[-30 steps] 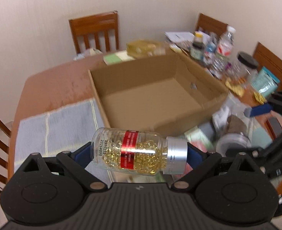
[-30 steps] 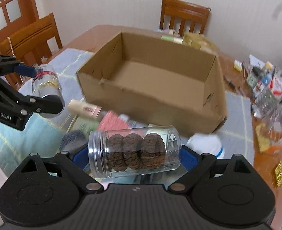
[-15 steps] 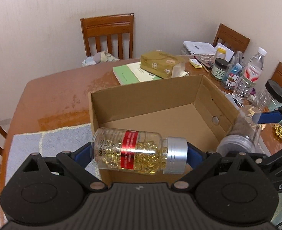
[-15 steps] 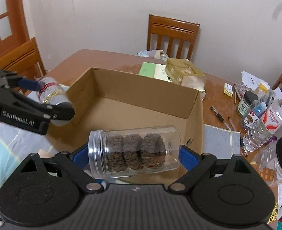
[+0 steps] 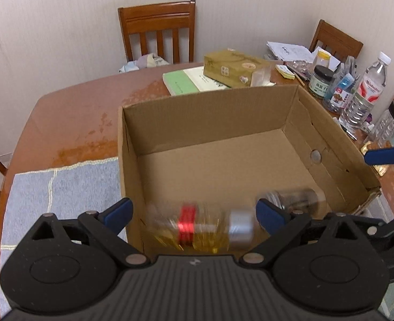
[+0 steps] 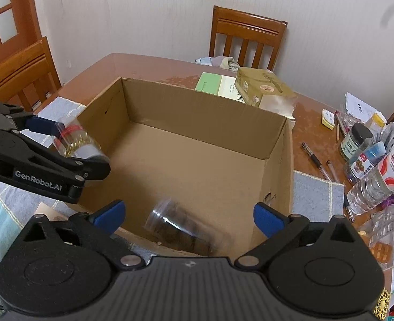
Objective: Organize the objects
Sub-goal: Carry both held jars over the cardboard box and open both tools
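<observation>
A: Where the cardboard box (image 5: 223,123) sits on the brown table (image 5: 71,112), both tools hang over its near edge. Left gripper (image 5: 194,215): jaws spread wide, blue pads clear of the capsule bottle (image 5: 201,226).

B: And the bottle itself?

A: Blurred, lying on its side between the pads, silver cap toward the right pad, red band at mid-body. It sits low inside the box's near wall; I cannot tell whether it rests on the floor.

B: Right gripper (image 6: 189,214)?

A: Jaws opening, as wide as they go. The clear jar (image 6: 181,227) with dark round pieces lies tilted and smeared between them, touching neither pad, inside the box by the near wall.

B: Surroundings?

A: Grey-blue mat (image 5: 60,187) left of the box. Behind it a green book (image 5: 181,83) under a tan carton (image 5: 234,67). A water bottle (image 6: 381,176) and a pen (image 6: 313,156) to the right.
</observation>
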The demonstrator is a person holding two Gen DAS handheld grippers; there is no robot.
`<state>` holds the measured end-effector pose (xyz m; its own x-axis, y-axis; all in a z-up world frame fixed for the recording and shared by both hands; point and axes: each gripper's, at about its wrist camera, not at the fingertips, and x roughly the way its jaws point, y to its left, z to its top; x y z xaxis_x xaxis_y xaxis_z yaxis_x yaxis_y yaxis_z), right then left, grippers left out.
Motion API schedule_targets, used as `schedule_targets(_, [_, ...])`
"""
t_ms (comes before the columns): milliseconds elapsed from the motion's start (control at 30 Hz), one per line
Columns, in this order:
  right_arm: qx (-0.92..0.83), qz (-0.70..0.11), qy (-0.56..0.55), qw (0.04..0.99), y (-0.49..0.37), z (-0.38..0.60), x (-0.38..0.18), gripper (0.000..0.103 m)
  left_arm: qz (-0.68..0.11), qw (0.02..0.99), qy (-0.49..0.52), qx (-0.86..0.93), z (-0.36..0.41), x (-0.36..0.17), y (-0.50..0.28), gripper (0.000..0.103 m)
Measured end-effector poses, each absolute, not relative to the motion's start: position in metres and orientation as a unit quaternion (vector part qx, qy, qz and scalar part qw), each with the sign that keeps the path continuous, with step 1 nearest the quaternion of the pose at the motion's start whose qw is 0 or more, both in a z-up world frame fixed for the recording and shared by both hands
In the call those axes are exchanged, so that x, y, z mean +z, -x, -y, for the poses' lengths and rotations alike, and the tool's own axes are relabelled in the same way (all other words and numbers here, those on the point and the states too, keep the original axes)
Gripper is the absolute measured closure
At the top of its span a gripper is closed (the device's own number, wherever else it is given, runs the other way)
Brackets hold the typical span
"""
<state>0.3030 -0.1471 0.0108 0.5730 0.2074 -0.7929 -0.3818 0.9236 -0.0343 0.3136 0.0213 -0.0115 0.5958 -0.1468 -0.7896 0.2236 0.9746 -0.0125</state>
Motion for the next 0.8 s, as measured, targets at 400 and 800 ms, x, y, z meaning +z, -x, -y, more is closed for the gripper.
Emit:
schedule_targets(400, [0.169, -0.417, 0.092, 0.888, -0.29, 0.157, 0.016, 0.0, -0.426, 0.899, -0.039, -0.089, -0.025, 0.002, -0.306, 0.004])
schedule_targets(800, [0.176, -0.412, 0.076, 0.891, -0.254, 0.172, 0.009, 0.0, -0.423, 0.903, -0.033, -0.072, -0.022, 0.007, -0.259, 0.003])
